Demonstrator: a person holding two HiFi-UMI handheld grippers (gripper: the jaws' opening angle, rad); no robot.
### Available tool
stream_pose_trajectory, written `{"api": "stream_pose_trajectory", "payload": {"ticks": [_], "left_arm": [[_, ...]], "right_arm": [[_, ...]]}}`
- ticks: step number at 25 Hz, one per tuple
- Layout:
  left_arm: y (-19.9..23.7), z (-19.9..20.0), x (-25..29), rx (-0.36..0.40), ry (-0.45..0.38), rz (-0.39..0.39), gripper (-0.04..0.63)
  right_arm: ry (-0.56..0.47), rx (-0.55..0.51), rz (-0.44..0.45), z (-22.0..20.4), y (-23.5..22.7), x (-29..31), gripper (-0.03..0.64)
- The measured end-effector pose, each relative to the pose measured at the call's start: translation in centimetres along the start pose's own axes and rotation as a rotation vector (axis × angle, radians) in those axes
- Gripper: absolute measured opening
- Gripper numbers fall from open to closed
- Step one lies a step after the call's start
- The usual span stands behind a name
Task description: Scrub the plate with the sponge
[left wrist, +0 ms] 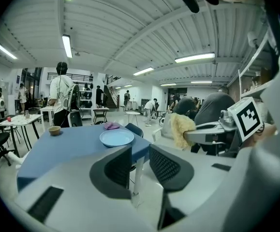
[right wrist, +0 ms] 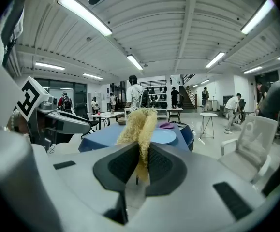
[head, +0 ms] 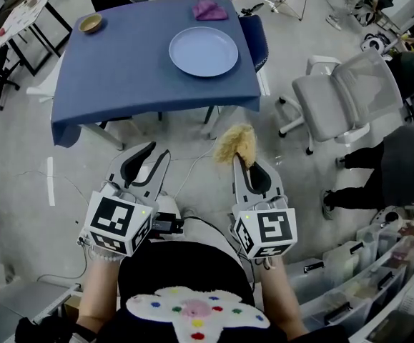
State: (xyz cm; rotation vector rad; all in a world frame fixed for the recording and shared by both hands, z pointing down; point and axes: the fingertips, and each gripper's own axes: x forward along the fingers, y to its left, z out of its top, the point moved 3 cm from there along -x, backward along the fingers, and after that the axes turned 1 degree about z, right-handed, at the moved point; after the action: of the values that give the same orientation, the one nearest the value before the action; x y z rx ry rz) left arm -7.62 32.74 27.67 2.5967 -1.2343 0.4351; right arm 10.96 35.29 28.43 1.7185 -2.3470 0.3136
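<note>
My right fingers (right wrist: 123, 166) pinch the yellow sponge (right wrist: 139, 124); my left fingers (left wrist: 115, 170) stand wide apart and empty. The plate (head: 203, 51) lies on the blue tabletop (head: 121, 77), well ahead of both. I judge the sponge is fetched, but reaching the plate and all the scrubbing remain.

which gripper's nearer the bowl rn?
Left. The left gripper is short of the table's near edge, bowl at the far left corner ahead of it. The right gripper, shut on the sponge, is level with it but further right.
</note>
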Motion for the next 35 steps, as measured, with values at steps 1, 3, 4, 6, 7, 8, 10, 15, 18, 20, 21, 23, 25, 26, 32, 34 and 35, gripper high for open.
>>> {"api": "stream_pose_trajectory", "payload": {"ticks": [1,3,4,6,7,8,10,15,18,20,21,23,25,26,32,34,35], "left_arm": [[-0.1,-0.1,0.0,0.0,0.0,0.0,0.112],[-0.2,-0.1,0.1,0.0,0.0,0.001,0.112],[-0.1,-0.1,0.2,0.0,-0.002,0.002,0.112],[0.0,0.0,0.6,-0.002,-0.006,0.006,0.112],[0.0,0.1,0.9,-0.003,-0.008,0.007,0.112],[0.1,0.1,1.1,-0.003,-0.01,0.007,0.112],[0.5,0.3,1.8,-0.001,-0.011,0.002,0.112],[2.3,1.1,3.9,0.005,-0.016,-0.02,0.112],[3.6,1.8,5.9,0.009,-0.019,-0.034,0.112],[4.6,2.3,7.3,0.006,-0.021,-0.044,0.112],[5.2,2.6,8.1,0.004,-0.021,-0.05,0.112],[6.4,3.3,9.7,0.001,-0.018,-0.064,0.112],[7.7,3.9,11.5,-0.006,-0.01,-0.086,0.112],[8.3,4.2,12.4,-0.009,-0.005,-0.098,0.112],[12.4,5.8,17.3,-0.016,0.024,-0.129,0.112],[13.7,6.3,18.9,-0.018,0.03,-0.13,0.112],[14.3,6.5,19.6,-0.023,0.032,-0.129,0.112]], "right_arm": [[0.001,0.001,-0.002,-0.1,-0.1,-0.1,0.041],[0.0,-0.001,-0.004,-0.2,-0.2,-0.2,0.041],[-0.001,-0.003,-0.005,-0.1,-0.3,-0.1,0.043],[-0.004,-0.007,-0.007,0.0,-0.6,0.1,0.042],[-0.004,-0.006,-0.008,0.0,-0.8,0.2,0.041],[-0.003,-0.004,-0.01,-0.1,-1.0,0.4,0.041],[-0.002,-0.002,-0.015,-0.1,-1.1,1.0,0.042],[-0.003,-0.004,-0.032,0.5,-1.6,3.1,0.043],[-0.001,-0.008,-0.052,1.0,-2.5,4.9,0.043],[0.005,-0.01,-0.065,1.5,-3.1,6.2,0.043],[0.008,-0.011,-0.07,1.7,-3.4,7.0,0.043],[0.011,-0.012,-0.08,2.4,-4.0,8.6,0.043],[0.016,-0.011,-0.09,3.2,-4.7,10.6,0.043],[0.021,-0.011,-0.095,3.6,-5.0,11.6,0.043],[0.049,-0.001,-0.122,5.2,-6.5,17.1,0.043],[0.057,0.002,-0.128,5.6,-7.1,18.9,0.043],[0.063,0.003,-0.131,5.8,-7.4,19.8,0.043]]}}
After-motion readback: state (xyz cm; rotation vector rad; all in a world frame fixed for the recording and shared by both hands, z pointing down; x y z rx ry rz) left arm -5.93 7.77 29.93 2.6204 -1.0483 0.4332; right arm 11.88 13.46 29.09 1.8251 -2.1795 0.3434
